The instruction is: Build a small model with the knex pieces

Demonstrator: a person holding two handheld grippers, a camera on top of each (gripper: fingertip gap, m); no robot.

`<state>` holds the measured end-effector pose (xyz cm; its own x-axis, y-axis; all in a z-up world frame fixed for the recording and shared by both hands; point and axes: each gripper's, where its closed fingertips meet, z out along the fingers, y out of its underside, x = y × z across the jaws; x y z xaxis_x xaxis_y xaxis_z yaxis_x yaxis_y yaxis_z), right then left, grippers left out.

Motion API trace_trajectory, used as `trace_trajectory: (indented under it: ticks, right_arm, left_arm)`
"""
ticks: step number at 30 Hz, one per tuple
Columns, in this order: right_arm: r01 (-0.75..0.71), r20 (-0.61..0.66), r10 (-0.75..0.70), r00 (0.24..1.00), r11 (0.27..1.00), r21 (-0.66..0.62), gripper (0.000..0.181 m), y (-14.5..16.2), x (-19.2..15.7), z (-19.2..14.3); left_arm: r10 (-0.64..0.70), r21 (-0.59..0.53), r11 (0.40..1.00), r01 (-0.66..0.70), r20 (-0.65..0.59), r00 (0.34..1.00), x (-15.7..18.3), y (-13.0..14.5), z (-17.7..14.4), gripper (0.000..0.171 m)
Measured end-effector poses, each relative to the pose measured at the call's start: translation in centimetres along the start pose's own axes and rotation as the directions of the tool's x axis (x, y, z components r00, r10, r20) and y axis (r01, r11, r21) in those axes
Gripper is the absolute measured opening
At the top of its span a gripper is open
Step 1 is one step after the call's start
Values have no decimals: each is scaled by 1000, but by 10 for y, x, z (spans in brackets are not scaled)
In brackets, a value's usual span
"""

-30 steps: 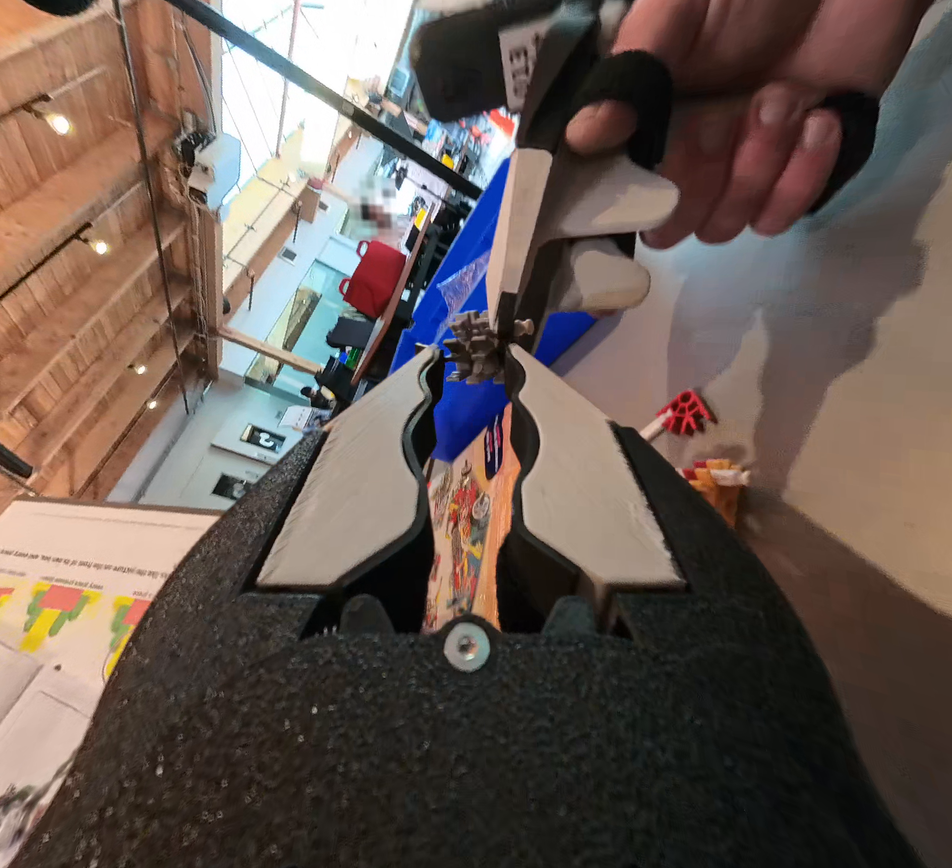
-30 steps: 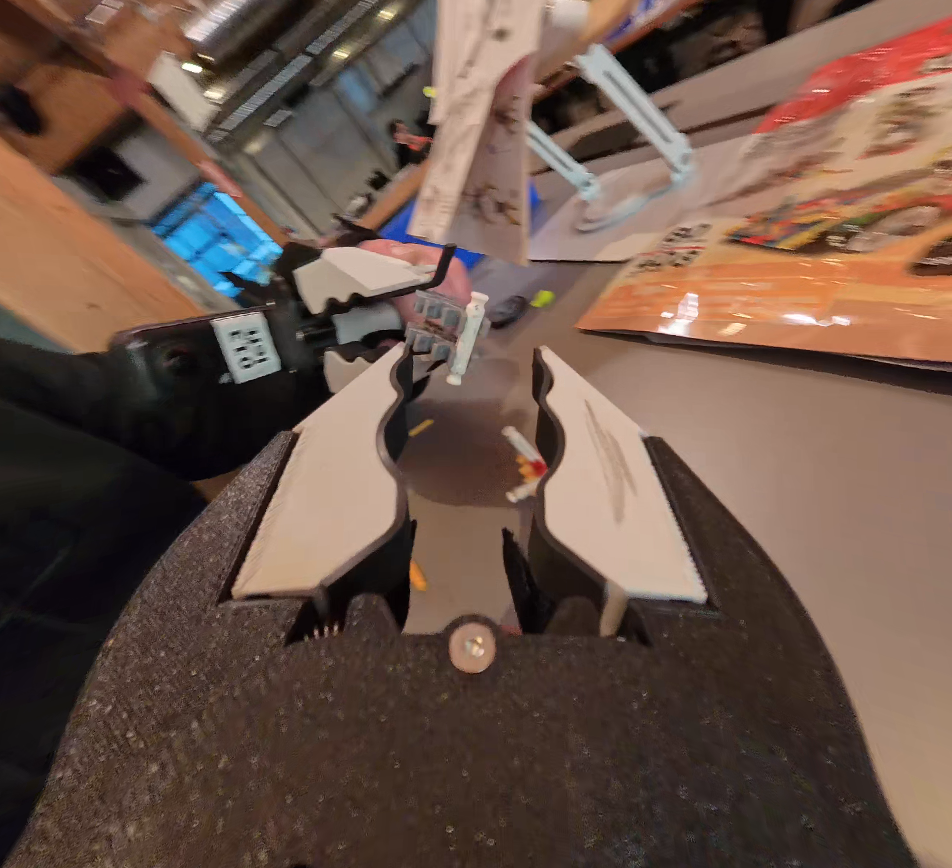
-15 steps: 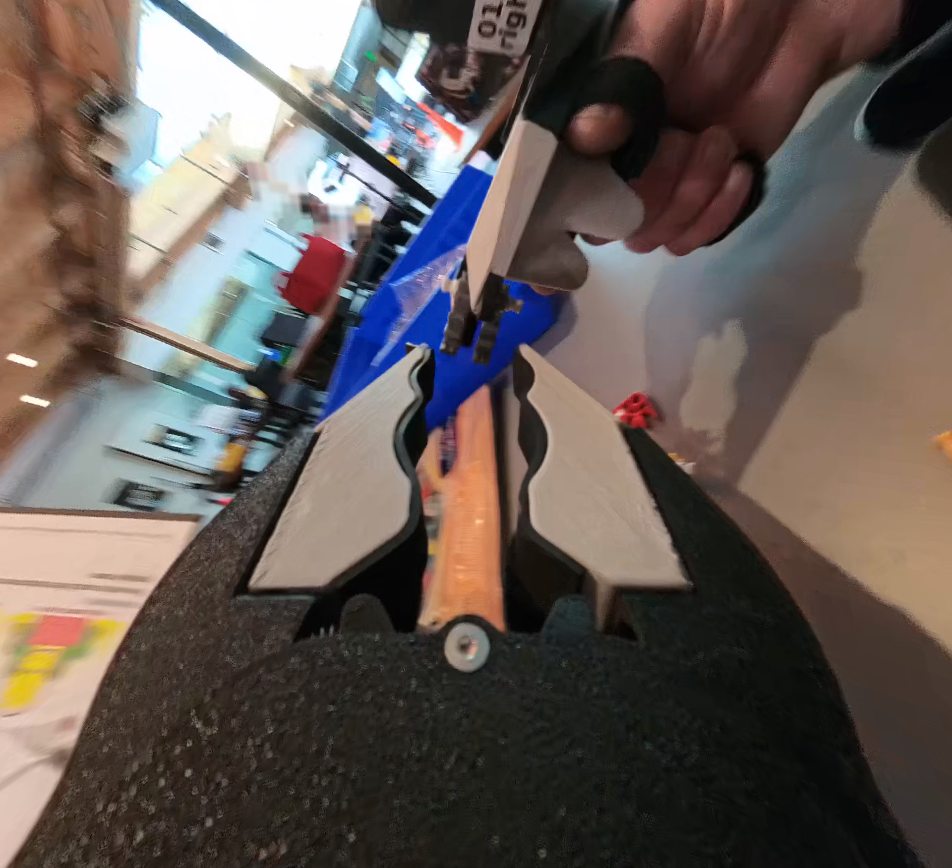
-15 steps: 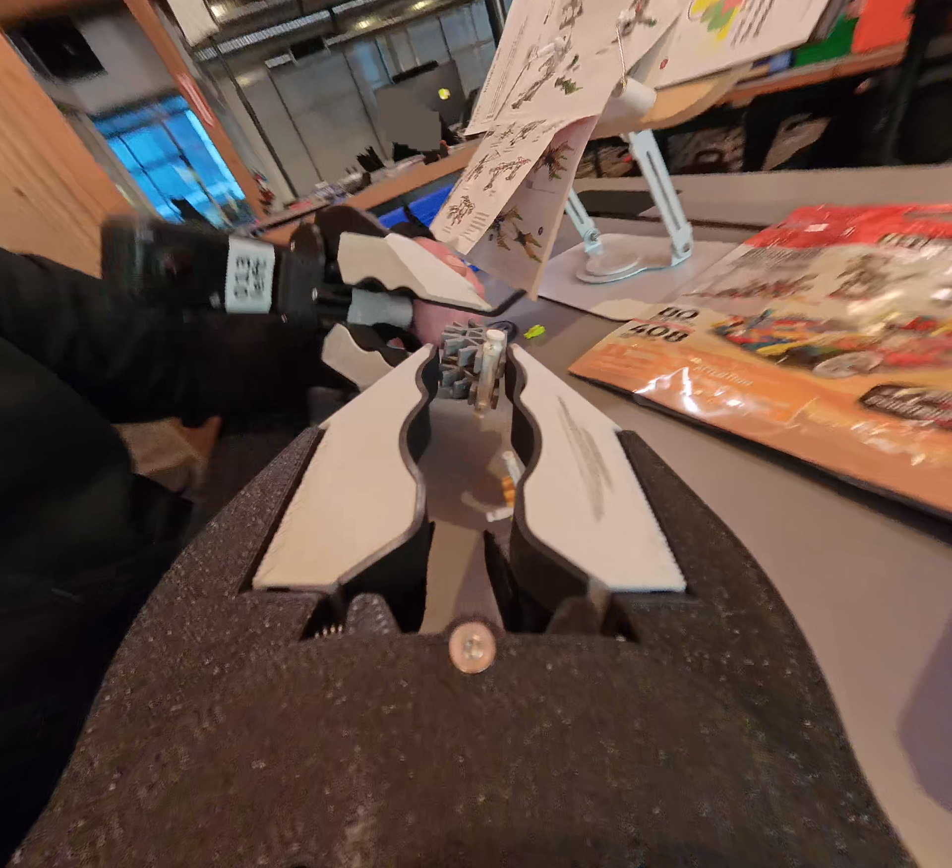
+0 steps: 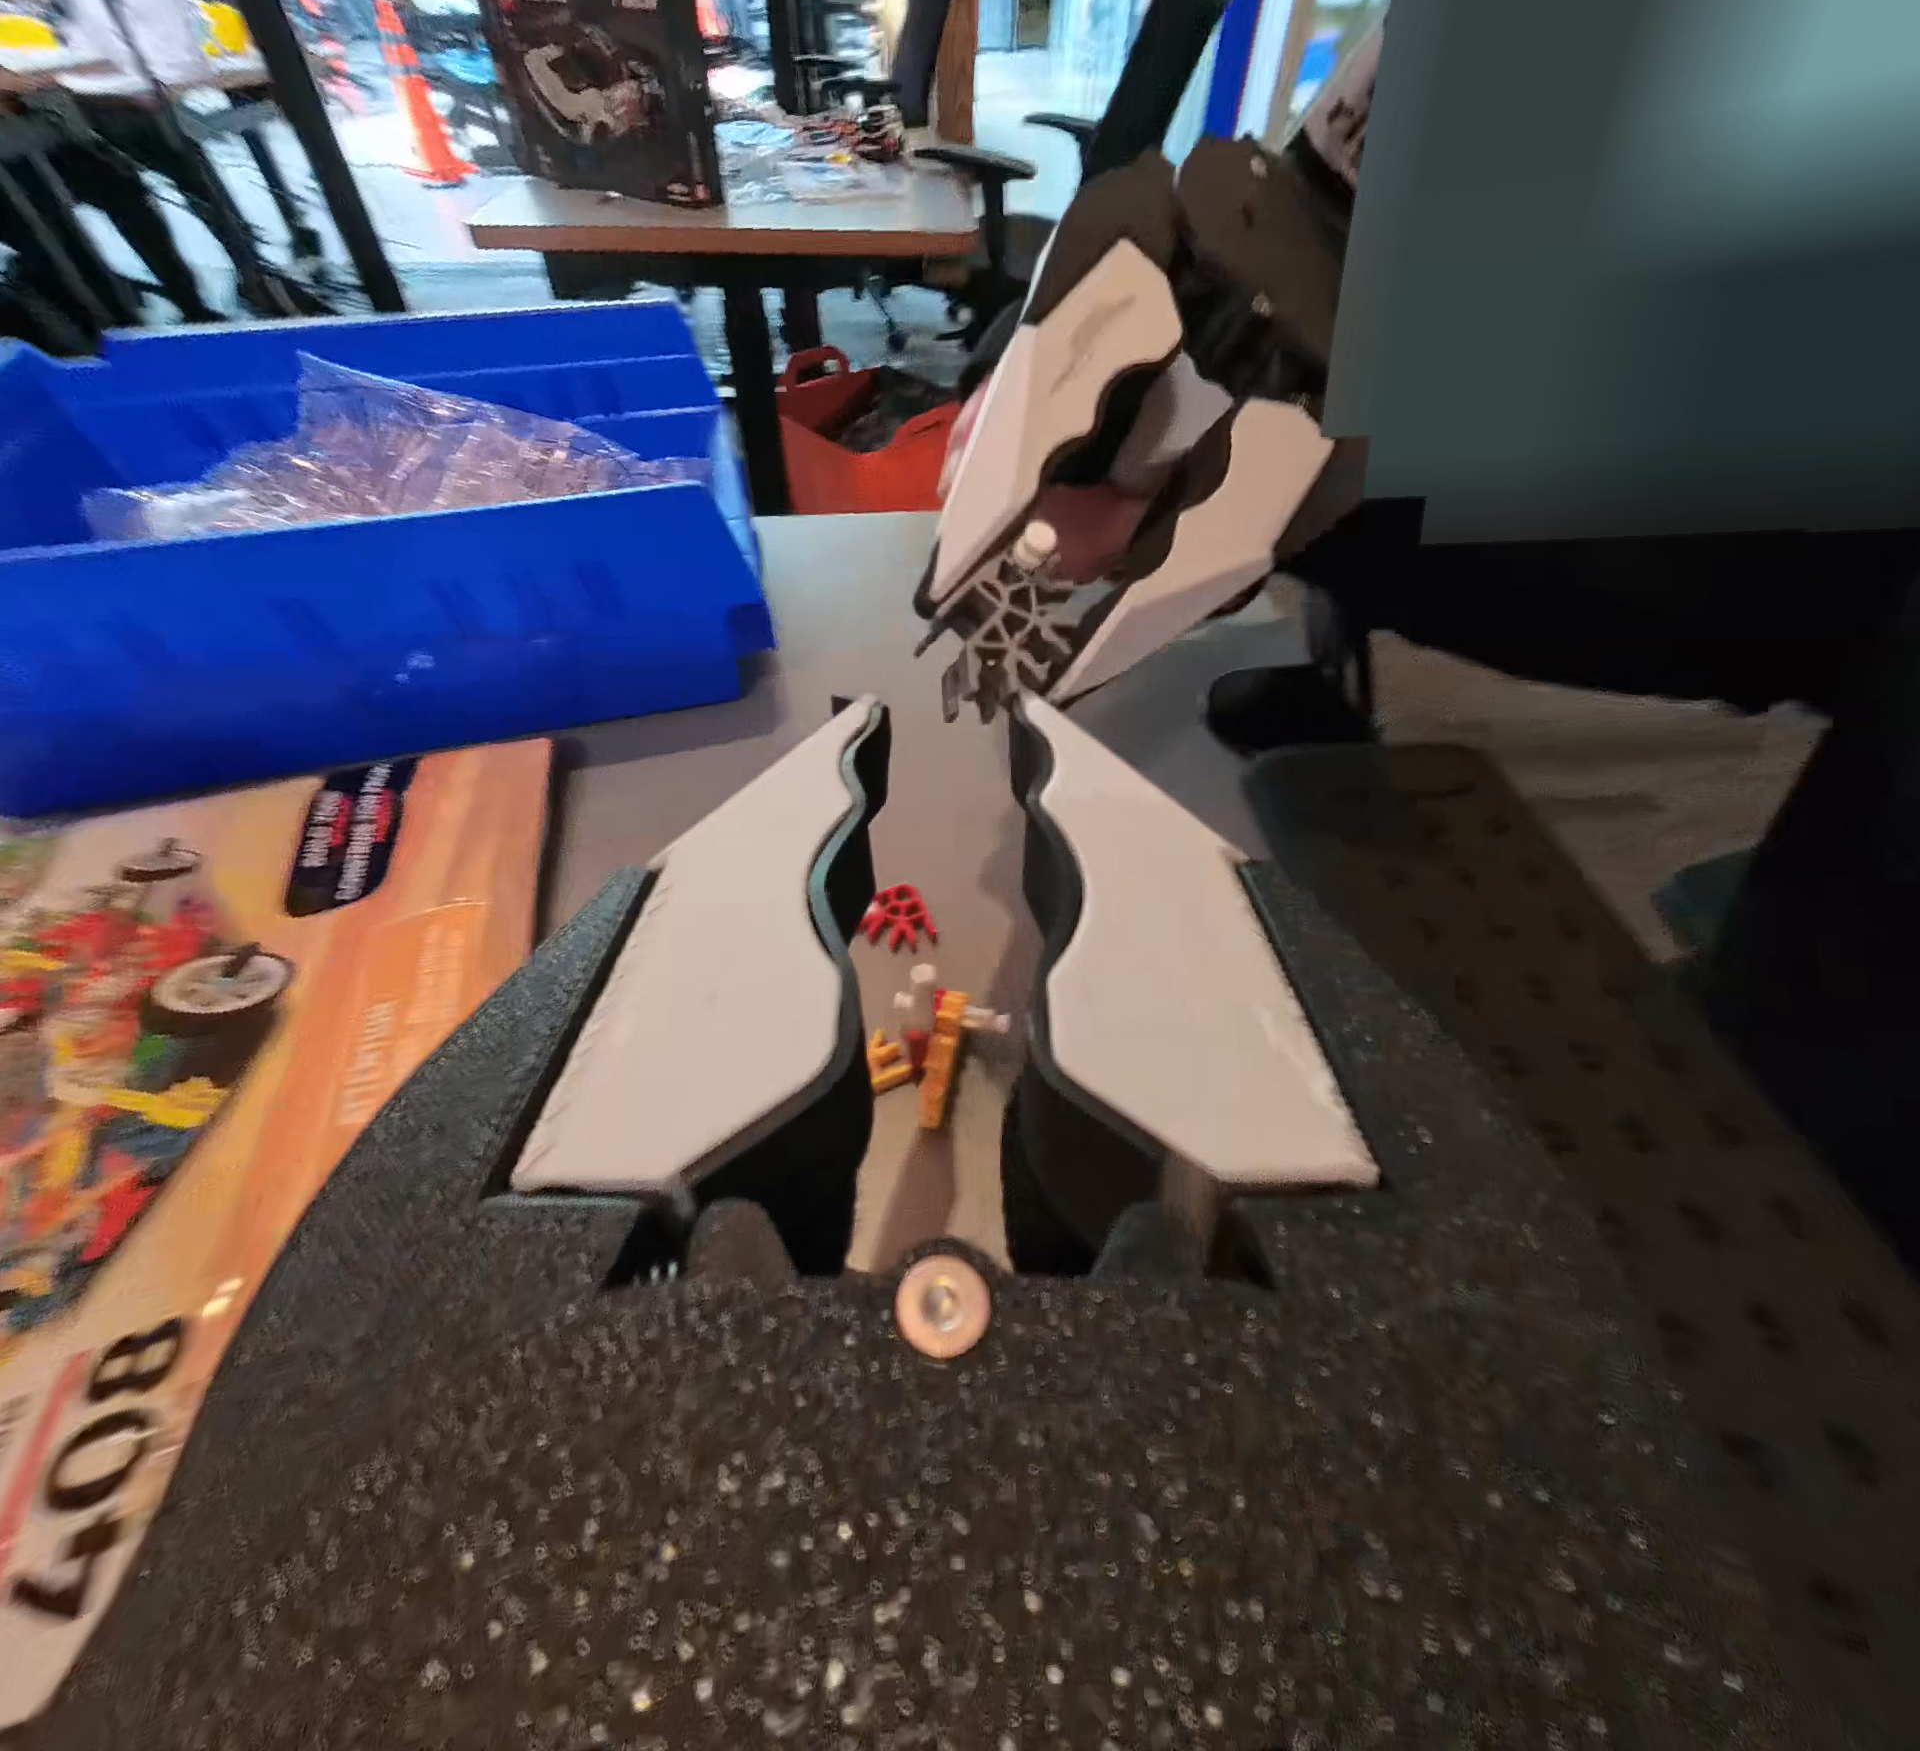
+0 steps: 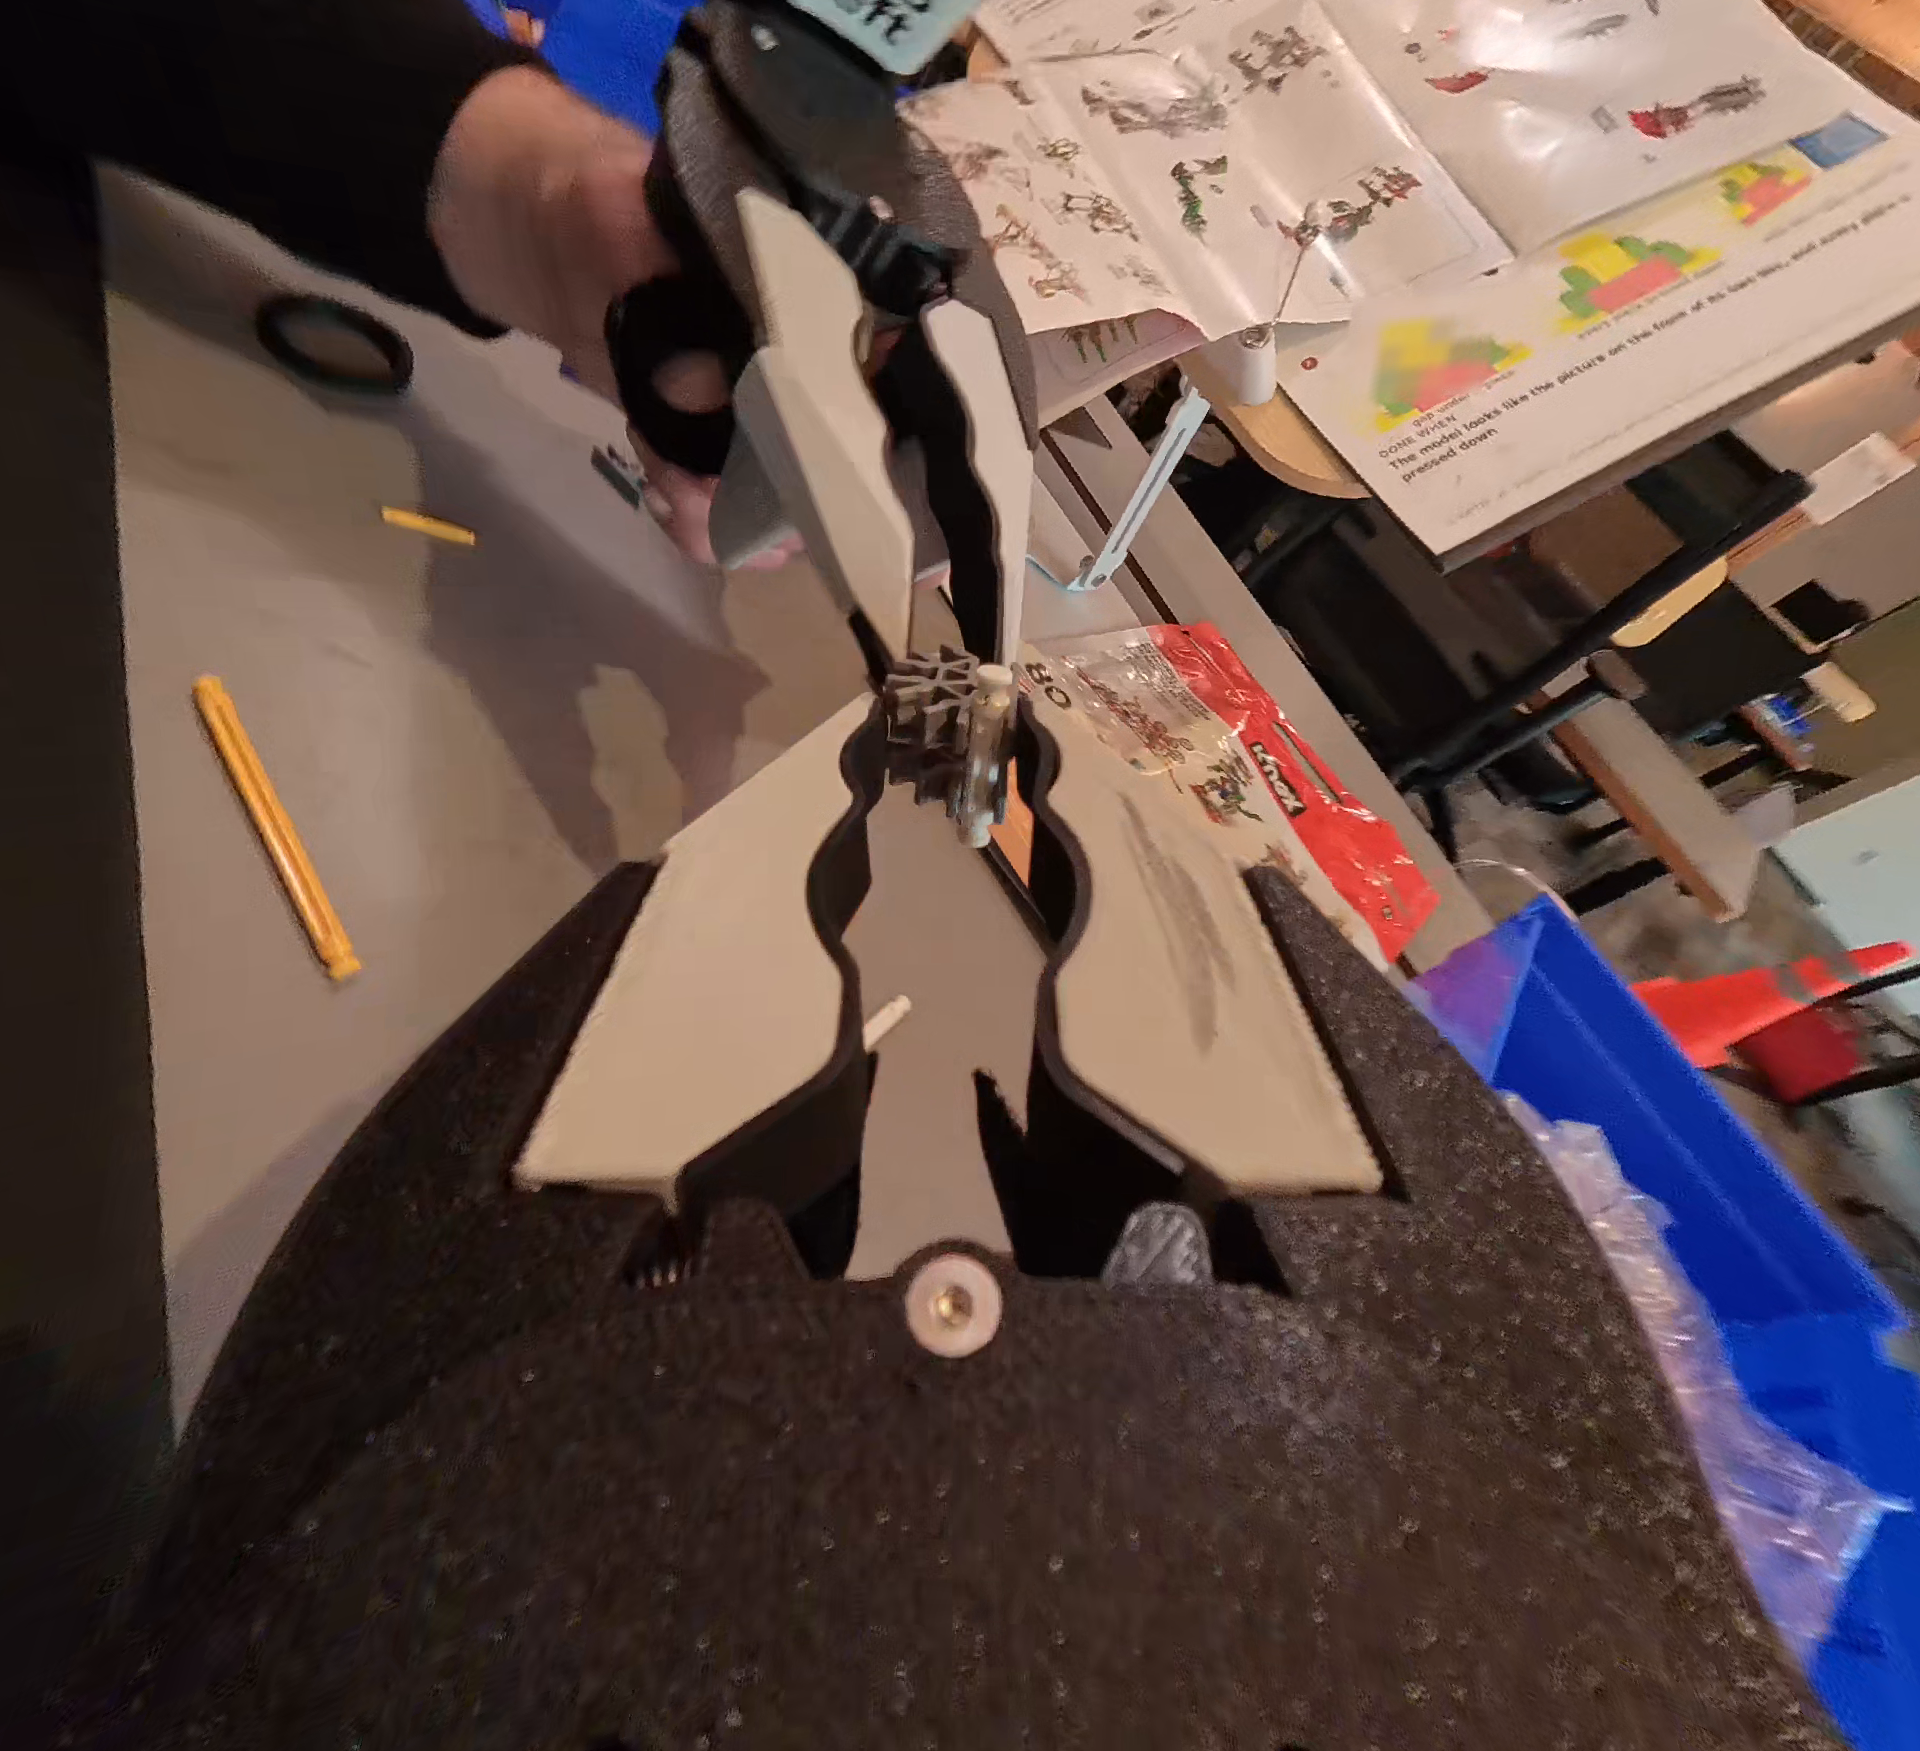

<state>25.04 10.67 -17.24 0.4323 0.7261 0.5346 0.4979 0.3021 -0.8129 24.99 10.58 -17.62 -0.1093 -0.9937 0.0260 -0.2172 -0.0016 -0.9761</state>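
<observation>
My right gripper (image 6: pixel 948 722) is shut on a grey snowflake-shaped connector (image 6: pixel 925 725) with a short white rod (image 6: pixel 985 735) clipped to its side. It holds this above the grey table. My left gripper (image 5: pixel 948 714) is slightly open and empty. Its tips are right at the connector's edge, and I cannot tell if they touch. In the left wrist view the right gripper (image 5: pixel 1000 636) comes in from the upper right with the connector (image 5: pixel 1003 631). In the right wrist view the left gripper (image 6: pixel 954 654) comes down from above, held by a hand. A red connector (image 5: pixel 899 917) and a small yellow-and-white assembly (image 5: pixel 930 1036) lie on the table below.
A blue bin (image 5: pixel 364 621) with clear bags stands at the left by an orange printed package (image 5: pixel 312 974). A black perforated mat (image 5: pixel 1507 974) lies to the right. Instruction sheets (image 6: pixel 1351 143) rest on a stand. A long yellow rod (image 6: pixel 275 823), a short one (image 6: pixel 426 525) and a black ring (image 6: pixel 332 345) lie on the table. My left and right fingertips are right by each other.
A second ago the left gripper held the grey connector. The right gripper closed on it and now holds it, the left has let go, and both grippers have swung round.
</observation>
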Motion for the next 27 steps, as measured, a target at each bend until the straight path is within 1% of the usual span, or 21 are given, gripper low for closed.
trace_trajectory:
  ticks: [1,4,9,16,25,27]
  right_arm:
    - [37,-5,-37,999,999,-19,23,0,-1,1]
    - [112,-20,-113,993,993,-46,23,-1,-1,0]
    - [172,-16,-174,985,983,-69,24,-1,-5,-1]
    - [224,-8,-225,974,971,-86,24,0,-12,3]
    - [234,-4,-236,972,967,-96,24,4,-12,4]
    - [220,-1,-221,975,970,-107,27,7,-11,5]
  left_arm:
    - [-44,4,999,44,-35,998,2,0,0,19]
    - [-110,23,993,113,-109,988,9,-2,-3,11]
    - [-261,71,956,285,-244,934,13,-12,-11,14]
    - [-288,16,954,300,-235,928,15,0,-2,10]
    - [-292,20,953,303,-218,931,11,3,0,7]
    - [-286,24,955,297,-205,936,10,4,1,4]
